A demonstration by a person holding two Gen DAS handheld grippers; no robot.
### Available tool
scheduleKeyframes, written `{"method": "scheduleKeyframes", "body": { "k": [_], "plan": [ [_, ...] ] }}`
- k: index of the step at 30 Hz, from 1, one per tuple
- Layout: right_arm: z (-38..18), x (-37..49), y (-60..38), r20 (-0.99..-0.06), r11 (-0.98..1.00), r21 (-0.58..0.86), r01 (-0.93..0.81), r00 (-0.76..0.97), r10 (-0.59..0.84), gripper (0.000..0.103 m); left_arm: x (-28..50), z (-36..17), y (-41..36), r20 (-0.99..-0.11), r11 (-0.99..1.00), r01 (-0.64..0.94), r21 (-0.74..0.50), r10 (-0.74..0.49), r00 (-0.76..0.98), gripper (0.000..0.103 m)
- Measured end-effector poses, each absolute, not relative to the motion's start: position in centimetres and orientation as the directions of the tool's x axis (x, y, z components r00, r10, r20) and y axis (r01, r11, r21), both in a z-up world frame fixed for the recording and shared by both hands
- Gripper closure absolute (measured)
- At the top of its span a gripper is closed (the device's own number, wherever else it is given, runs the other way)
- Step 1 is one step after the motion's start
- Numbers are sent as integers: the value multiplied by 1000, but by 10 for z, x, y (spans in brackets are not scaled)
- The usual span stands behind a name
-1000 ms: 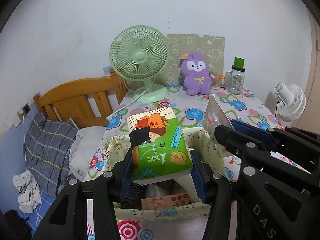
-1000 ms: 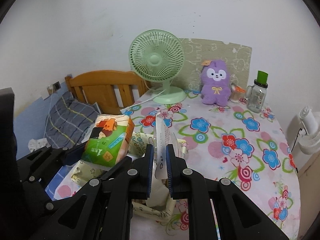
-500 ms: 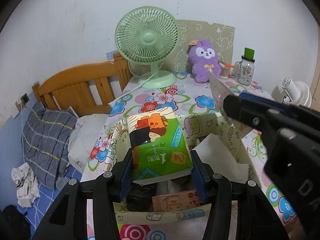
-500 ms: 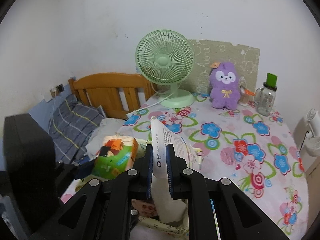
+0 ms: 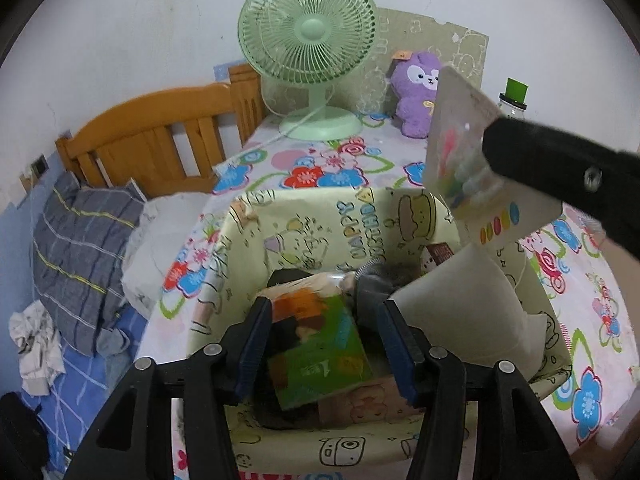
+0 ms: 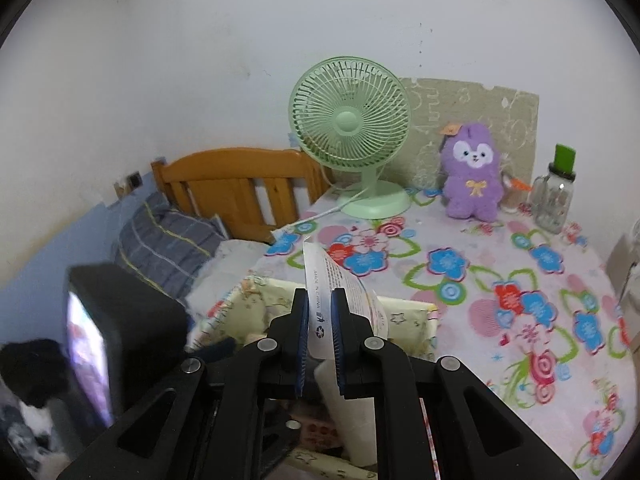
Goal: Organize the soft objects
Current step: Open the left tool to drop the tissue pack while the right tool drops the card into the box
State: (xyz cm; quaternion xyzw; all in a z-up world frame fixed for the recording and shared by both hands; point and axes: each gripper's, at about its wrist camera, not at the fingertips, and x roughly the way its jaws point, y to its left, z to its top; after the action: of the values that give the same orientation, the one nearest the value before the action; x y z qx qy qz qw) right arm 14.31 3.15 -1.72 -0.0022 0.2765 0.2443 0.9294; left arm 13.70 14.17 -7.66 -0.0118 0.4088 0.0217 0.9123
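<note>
At far left, beyond the table edge, a grey plaid pillow (image 5: 80, 256) lies on the bed against a wooden headboard (image 5: 160, 140). The floral tablecloth (image 6: 500, 280) covers the table, and near its front edge stands a pale yellow fabric storage bin (image 5: 320, 216) printed with cartoons and a birthday greeting.

The left gripper (image 5: 326, 350) reaches down into the bin with its jaws spread wide. A green and orange tissue pack (image 5: 320, 344) lies between the blue pads (image 5: 254, 344), tilted, on top of dark items and a cartoon-printed pack in the bin's bottom. A gap shows on each side of the pack, so the pads appear not to press it; whether either one brushes it cannot be told. Just right of the pack, a white soft bundle (image 5: 472, 300) leans against the bin's right wall.

Behind the bin stand a mint-green desk fan (image 5: 308, 40) and, to its right, a purple plush toy (image 6: 472, 176) in front of a beige patterned board (image 6: 516, 116). A glass jar with a green lid (image 6: 554, 196) stands further right.

The right gripper (image 6: 320, 320) hovers above the bin's right side, jaws nearly together and pinched on a flat white plastic packet (image 6: 332, 292) with printed text, which stands upright from the pads. In the left view the same packet (image 5: 464, 152) shows coloured contents and a row of coloured dots.
</note>
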Motion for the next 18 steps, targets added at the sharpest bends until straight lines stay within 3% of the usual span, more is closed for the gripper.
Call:
{"method": "scheduleKeyframes", "body": {
  "k": [2, 3, 8, 12, 15, 17, 18],
  "plan": [
    [-16, 143, 30, -511, 872, 157, -464, 717, 474, 89, 136, -76, 142, -742, 999, -50, -5, 30, 670, 25],
    [-15, 143, 31, -509, 872, 154, -464, 719, 473, 89, 135, -74, 142, -737, 999, -53, 0, 36, 675, 22],
    [-20, 143, 36, -518, 863, 161, -480, 703, 487, 89, 127, -67, 147, -726, 998, -59, -22, 25, 687, 12],
    [-23, 143, 42, -527, 845, 170, -507, 678, 513, 85, 124, -64, 150, -729, 997, -59, -49, 4, 684, 11],
    [-30, 144, 48, -553, 835, 161, -527, 652, 518, 65, 122, -62, 152, -730, 996, -64, -68, -6, 684, 10],
    [-37, 146, 52, -588, 844, 145, -516, 641, 493, 32, 120, -60, 152, -728, 995, -66, -73, -8, 686, 8],
    [-40, 147, 52, -604, 850, 142, -507, 636, 480, 29, 118, -59, 150, -727, 996, -68, -65, 0, 687, 7]
  ]
}}
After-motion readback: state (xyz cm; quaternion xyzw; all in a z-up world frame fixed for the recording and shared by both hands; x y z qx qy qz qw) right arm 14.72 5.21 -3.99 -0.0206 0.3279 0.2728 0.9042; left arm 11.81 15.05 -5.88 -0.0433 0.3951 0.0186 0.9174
